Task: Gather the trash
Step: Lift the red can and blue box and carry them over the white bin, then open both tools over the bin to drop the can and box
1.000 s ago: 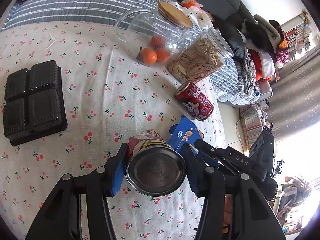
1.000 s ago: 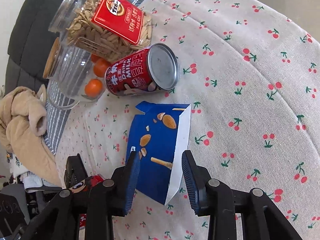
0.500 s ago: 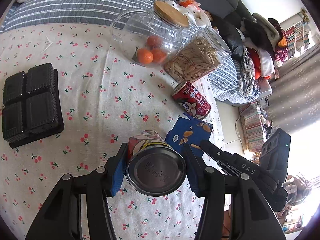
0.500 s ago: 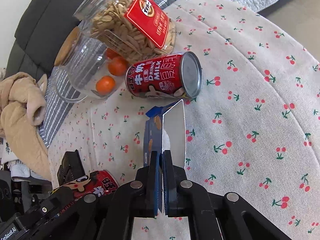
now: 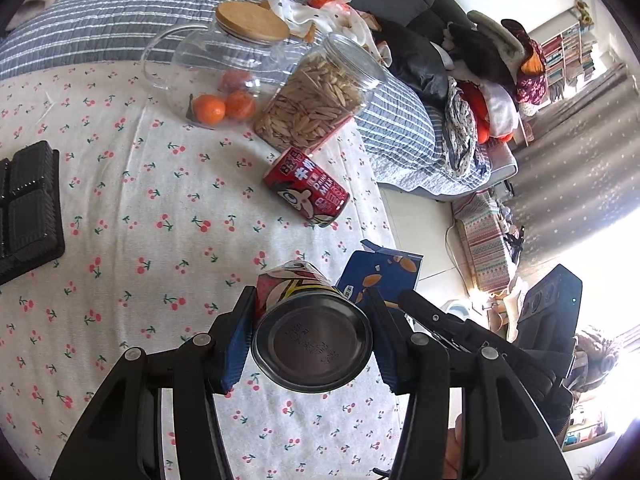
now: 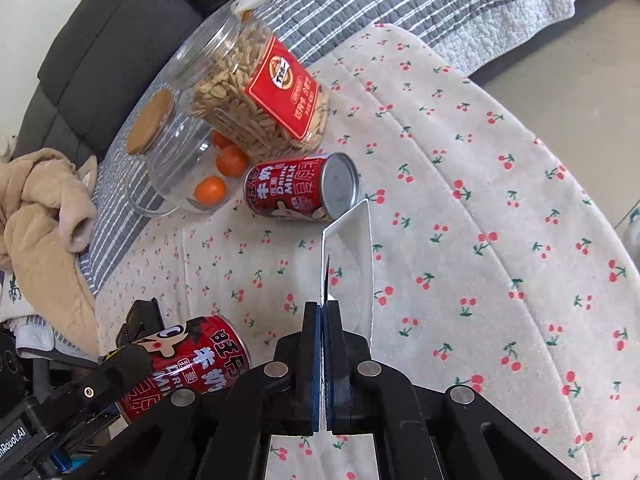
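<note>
On the left, our left gripper (image 5: pixel 310 344) has its jaws clamped around a red milk can (image 5: pixel 308 336), lifted above the counter (image 5: pixel 120 240), metal bottom toward the camera. Further right, a second red can (image 6: pixel 300 190) lies on its side on the cherry-print cloth, just beside the seed jar (image 6: pixel 256 100). Our right gripper (image 6: pixel 325 360) has its jaws pinched fully together on a flattened blue snack box (image 6: pixel 352 264), held edge-up off the counter.
</note>
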`<state>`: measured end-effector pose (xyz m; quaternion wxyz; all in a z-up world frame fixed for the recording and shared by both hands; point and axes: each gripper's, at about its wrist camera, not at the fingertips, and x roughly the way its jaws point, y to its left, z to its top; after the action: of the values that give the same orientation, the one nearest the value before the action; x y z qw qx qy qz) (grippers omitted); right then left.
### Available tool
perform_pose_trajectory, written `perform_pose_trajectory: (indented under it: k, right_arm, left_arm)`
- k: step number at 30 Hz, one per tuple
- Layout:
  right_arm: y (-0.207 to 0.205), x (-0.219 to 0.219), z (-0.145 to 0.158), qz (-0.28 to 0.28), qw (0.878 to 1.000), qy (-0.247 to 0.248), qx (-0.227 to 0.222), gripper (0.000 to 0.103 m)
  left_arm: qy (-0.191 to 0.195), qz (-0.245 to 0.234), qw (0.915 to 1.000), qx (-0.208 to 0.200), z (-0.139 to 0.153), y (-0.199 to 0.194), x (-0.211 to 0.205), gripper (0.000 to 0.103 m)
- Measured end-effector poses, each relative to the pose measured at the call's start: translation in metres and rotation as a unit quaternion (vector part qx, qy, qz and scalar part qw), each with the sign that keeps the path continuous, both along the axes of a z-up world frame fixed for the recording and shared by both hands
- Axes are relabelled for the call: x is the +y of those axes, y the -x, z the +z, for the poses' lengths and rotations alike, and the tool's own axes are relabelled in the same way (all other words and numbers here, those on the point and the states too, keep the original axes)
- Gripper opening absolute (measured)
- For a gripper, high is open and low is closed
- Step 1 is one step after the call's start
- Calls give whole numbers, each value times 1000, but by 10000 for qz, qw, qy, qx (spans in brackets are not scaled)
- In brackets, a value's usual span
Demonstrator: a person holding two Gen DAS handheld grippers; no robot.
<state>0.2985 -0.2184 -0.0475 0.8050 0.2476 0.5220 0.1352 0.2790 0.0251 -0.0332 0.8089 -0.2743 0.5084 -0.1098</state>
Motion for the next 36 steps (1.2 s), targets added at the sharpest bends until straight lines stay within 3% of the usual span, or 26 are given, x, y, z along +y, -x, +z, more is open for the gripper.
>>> perform_pose_trajectory:
  k: [8,18,26,33,36]
  right_arm:
    - [22,-73,14,-460,9989,-26,-100,0]
    - [61,-196,22,-1344,9908,-98,-144,0]
    - [88,-291,20,-2370,9713,-209,-27,0]
    - [97,-327,13,-2793,9600,128,125,1]
    - [95,-335,10,-2828,9577,463,250,7]
  left_arm:
    - [131,-466,9988,-92,5,-8,-71,55]
    - [456,-1262,9909,-102,2,-22,-204,55]
    - [860,-1721,9813,28,-22,-21,-305,55]
    - [1026,-1863,9771,112,-52,-26,-357,55]
    - [1056,-1947,9751,96,-64,-27,-375,57]
